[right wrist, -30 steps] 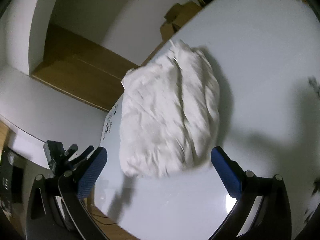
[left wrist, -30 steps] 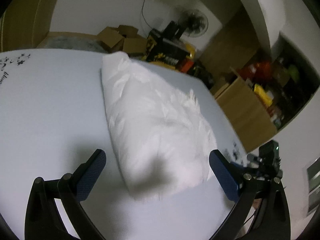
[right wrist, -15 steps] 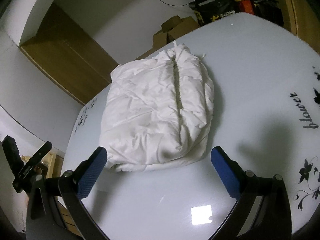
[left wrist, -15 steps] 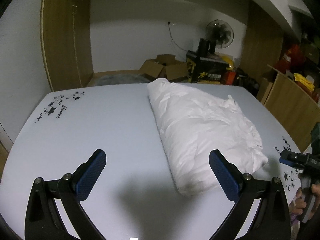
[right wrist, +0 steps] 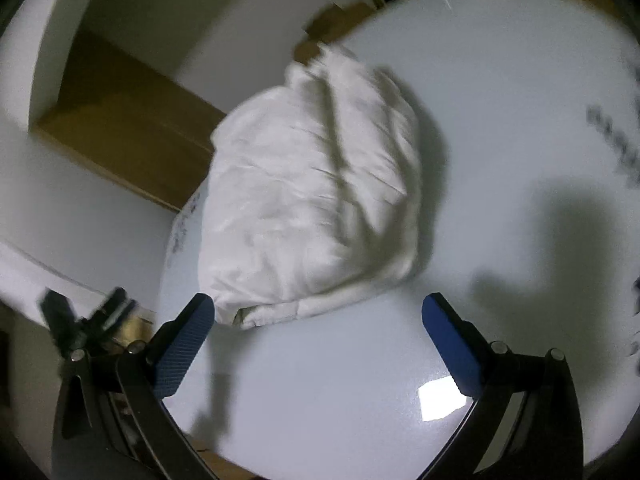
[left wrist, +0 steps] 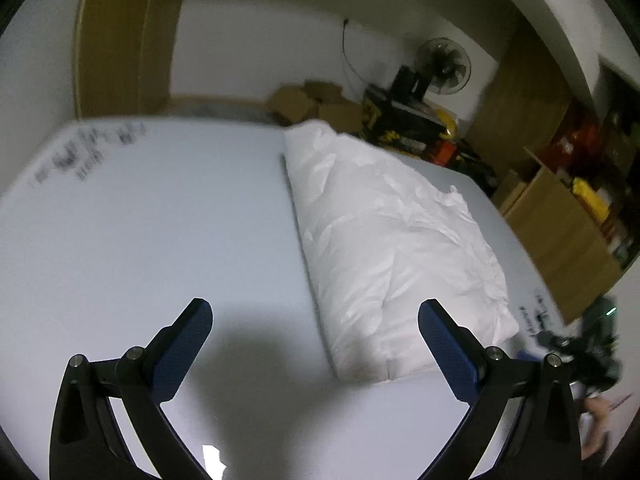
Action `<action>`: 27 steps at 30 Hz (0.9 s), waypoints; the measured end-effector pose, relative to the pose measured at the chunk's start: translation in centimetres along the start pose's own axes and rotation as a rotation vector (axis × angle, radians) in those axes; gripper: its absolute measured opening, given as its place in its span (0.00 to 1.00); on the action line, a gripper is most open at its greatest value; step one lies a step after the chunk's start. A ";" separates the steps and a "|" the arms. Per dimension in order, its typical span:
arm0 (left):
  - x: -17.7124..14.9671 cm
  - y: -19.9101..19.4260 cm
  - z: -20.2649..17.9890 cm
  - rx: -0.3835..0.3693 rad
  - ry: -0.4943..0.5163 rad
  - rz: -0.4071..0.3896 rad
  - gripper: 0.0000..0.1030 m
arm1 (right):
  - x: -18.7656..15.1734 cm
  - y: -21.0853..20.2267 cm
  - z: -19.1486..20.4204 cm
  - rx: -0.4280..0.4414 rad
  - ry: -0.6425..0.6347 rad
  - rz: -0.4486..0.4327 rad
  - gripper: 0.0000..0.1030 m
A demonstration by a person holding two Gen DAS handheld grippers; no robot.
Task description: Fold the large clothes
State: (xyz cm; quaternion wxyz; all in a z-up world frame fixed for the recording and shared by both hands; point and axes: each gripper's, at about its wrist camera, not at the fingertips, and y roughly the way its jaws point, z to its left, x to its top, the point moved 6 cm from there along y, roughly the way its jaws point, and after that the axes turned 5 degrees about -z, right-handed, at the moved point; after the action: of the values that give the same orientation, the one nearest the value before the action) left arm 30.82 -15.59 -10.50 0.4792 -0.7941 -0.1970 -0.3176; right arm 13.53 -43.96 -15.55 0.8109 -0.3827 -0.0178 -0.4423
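A: Where does your bulky white padded garment [left wrist: 394,240] lie?

B: It lies folded into a thick oblong bundle on the glossy white tabletop [left wrist: 160,240], toward the table's right half in your left wrist view. In the right wrist view the same bundle [right wrist: 316,196] reaches the table's left edge, with a seam or fold running along its length and a hem at the near end.

A: And your tongs?

B: Your left gripper [left wrist: 314,322] has its blue-padded fingers spread wide apart, holding nothing, above bare tabletop just beside the bundle's near end; its right pad overlaps the bundle's near corner in the picture. Your right gripper [right wrist: 318,320] is likewise spread wide and empty, with its left pad just beside the bundle's near hem. I cannot tell whether either pad touches the cloth.

A: What surrounds the table?

B: Black flower-and-script prints [left wrist: 80,152] mark the tabletop's corner, blurred. Beyond stand brown cardboard boxes [left wrist: 316,100], a black standing fan [left wrist: 442,66] and a wooden door [left wrist: 124,36].
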 end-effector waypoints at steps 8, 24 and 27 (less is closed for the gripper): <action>4.4 14.2 5.1 -0.107 -0.198 0.244 1.00 | 2.2 5.8 -4.2 0.122 0.182 0.108 0.99; 11.0 30.1 2.6 -0.446 -0.319 0.371 1.00 | 4.5 9.2 -2.6 0.105 0.167 0.155 1.00; 10.8 31.8 2.0 -0.442 -0.341 0.403 1.00 | 4.9 9.8 -3.1 0.109 0.153 0.149 1.00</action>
State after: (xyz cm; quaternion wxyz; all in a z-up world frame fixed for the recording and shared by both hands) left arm 58.84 -28.43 -23.94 0.3087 -0.9434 -0.0395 -0.1144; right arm 22.71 -46.27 -21.86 0.8600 -0.3036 0.0487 -0.4073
